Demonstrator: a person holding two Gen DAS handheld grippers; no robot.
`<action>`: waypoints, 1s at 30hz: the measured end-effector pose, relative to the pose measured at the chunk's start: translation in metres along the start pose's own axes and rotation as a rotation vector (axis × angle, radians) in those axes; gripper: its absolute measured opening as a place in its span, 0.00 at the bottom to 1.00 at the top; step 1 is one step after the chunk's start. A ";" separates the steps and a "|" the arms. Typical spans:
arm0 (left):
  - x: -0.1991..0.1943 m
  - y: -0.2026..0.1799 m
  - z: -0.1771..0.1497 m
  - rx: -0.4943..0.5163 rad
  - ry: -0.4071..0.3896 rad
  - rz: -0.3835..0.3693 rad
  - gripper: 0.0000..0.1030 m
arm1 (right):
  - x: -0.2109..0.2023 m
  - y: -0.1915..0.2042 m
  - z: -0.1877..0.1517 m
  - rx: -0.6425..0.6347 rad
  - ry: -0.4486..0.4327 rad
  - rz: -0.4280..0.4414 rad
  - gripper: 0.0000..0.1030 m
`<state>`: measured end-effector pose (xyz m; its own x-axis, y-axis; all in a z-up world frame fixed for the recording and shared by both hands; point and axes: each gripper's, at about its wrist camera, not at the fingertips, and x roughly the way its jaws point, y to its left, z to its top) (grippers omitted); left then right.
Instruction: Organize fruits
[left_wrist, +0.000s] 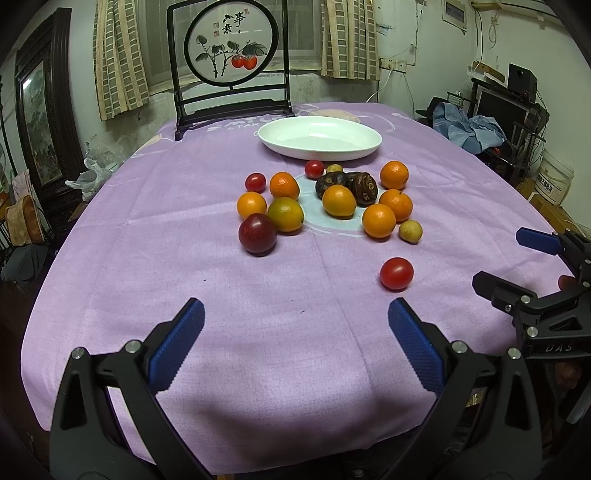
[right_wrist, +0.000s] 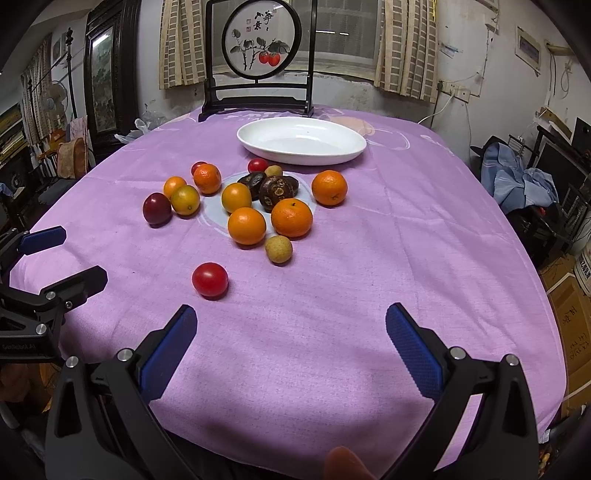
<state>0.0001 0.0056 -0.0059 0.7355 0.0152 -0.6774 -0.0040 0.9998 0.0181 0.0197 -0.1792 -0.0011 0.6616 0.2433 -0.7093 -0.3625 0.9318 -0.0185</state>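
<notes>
We are holding the left gripper (left_wrist: 295, 314) and the right gripper (right_wrist: 290, 319) low over the near edge of the purple tablecloth (left_wrist: 184, 258), both with jaws spread wide and gripping nothing. The fruits (left_wrist: 325, 201) are lying in a loose cluster at mid-table, just in front of the empty white dish (left_wrist: 319, 138), whose long axis is running left to right. One red tomato (right_wrist: 209, 279) is sitting apart, nearest us, with bare cloth between it and the grippers. A dark plum (left_wrist: 257, 233) is marking the cluster's left edge. Behind the dish, a framed round painting (left_wrist: 231, 40) is standing upright.
</notes>
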 end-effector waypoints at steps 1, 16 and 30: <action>0.000 0.000 0.000 0.000 0.000 0.000 0.98 | 0.000 0.000 0.000 -0.001 0.000 -0.001 0.99; 0.000 0.000 0.000 0.000 0.002 0.001 0.98 | 0.000 0.001 0.001 -0.002 0.002 0.010 0.99; 0.010 0.008 -0.006 0.007 0.026 0.004 0.98 | 0.006 0.006 -0.001 -0.007 -0.001 0.068 0.99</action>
<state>0.0030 0.0141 -0.0171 0.7179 0.0193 -0.6959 -0.0020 0.9997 0.0257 0.0212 -0.1725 -0.0063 0.6357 0.3066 -0.7084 -0.4112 0.9112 0.0254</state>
